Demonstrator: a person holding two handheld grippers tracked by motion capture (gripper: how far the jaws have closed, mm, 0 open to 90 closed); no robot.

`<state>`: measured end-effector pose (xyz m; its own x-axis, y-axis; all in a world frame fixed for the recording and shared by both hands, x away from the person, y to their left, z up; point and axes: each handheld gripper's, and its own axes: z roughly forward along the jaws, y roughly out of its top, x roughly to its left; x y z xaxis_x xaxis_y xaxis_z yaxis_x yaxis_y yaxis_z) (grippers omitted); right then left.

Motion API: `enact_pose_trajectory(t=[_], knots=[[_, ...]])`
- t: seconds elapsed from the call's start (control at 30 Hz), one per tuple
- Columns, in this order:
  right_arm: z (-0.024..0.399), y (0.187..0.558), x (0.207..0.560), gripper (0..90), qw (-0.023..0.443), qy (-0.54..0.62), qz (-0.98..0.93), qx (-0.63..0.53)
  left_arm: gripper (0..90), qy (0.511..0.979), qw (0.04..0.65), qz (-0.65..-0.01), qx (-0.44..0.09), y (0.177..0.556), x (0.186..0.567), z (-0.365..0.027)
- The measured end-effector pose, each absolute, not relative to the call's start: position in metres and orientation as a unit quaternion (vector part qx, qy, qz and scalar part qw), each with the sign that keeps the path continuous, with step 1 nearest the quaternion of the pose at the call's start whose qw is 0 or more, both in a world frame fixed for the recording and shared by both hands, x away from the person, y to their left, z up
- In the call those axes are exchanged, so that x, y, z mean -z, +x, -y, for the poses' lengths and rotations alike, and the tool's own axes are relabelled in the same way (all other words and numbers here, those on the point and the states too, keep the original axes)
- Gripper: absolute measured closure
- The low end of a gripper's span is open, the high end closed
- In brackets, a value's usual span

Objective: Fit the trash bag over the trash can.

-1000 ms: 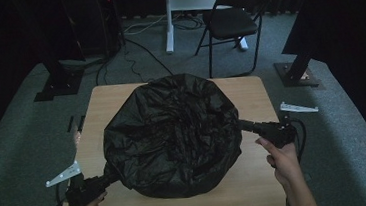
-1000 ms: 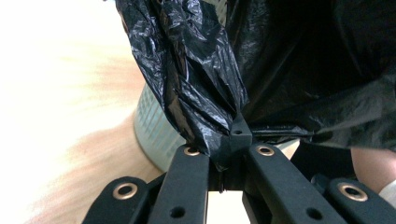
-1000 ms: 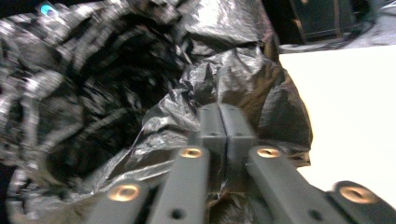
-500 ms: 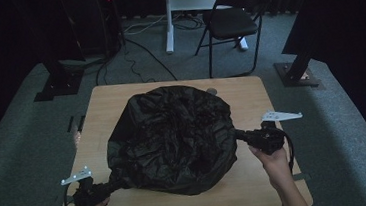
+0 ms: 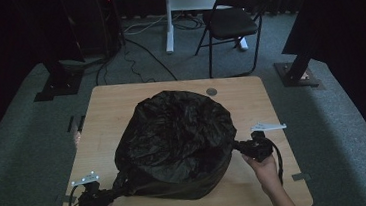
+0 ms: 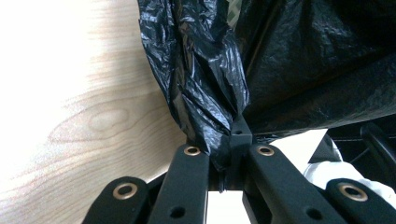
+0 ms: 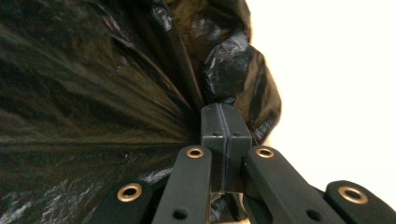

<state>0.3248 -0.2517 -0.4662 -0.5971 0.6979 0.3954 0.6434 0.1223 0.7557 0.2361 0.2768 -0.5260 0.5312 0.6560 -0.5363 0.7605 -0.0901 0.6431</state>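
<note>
From above, a black bin bag (image 5: 177, 141) billows over the table's (image 5: 116, 109) near edge; the gripper views show the left gripper (image 6: 229, 151) and right gripper (image 7: 225, 140) each pinching gathered plastic.

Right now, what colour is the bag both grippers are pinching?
Glossy black; the plastic bag shows best in the high view.

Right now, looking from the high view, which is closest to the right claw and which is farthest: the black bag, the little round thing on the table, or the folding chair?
From the right claw:
1. Black bag: pinched in the claw, mid-table.
2. Little round thing: near the table's far edge.
3. Folding chair: on the floor beyond the table.
</note>
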Motion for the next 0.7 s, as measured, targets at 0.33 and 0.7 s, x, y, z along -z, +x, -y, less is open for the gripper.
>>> enact_pose_trajectory(t=[0.33, 0.7], knots=[[0.246, 0.333, 0.5, 90.0, 0.043, 0.472, -0.772, -0.425, 89.6, 0.742, 0.455, -0.489, 0.058, 0.235, 0.535, -0.275], [0.249, 0.33, 0.505, 75.5, 0.04, 0.467, -0.772, -0.429, 78.5, 0.754, 0.447, -0.481, 0.017, 0.231, 0.532, -0.274]])
